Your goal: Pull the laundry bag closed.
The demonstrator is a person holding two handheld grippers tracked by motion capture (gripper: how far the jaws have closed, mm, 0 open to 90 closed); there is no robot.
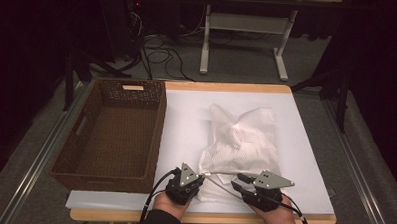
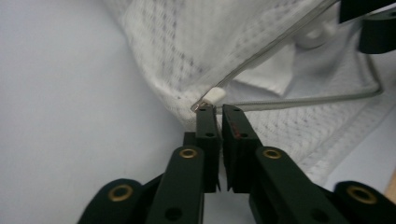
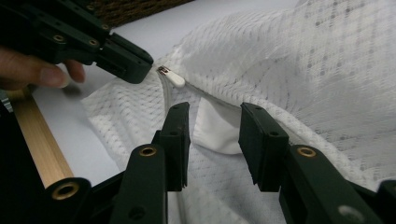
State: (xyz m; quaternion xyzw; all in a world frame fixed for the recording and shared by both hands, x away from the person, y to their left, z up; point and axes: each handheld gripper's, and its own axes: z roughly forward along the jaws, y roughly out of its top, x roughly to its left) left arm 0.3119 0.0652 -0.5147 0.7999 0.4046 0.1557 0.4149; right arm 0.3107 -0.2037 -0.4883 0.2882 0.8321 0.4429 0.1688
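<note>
A white mesh laundry bag lies on the white sheet, its zipped end toward me. My left gripper points its tips at the white zipper pull. Its jaws stand all but together, with only a thin slit and nothing between them, and the pull rests just past the tips. My right gripper is open, its jaws on either side of a fold of white cloth at the bag's open mouth, without pressing it. The left gripper and the zipper pull appear ahead in the right gripper view.
An empty brown wicker basket stands at the left, against the sheet's edge. The wooden table edge runs just under my hands. Beyond the table are a desk frame and cables on the floor.
</note>
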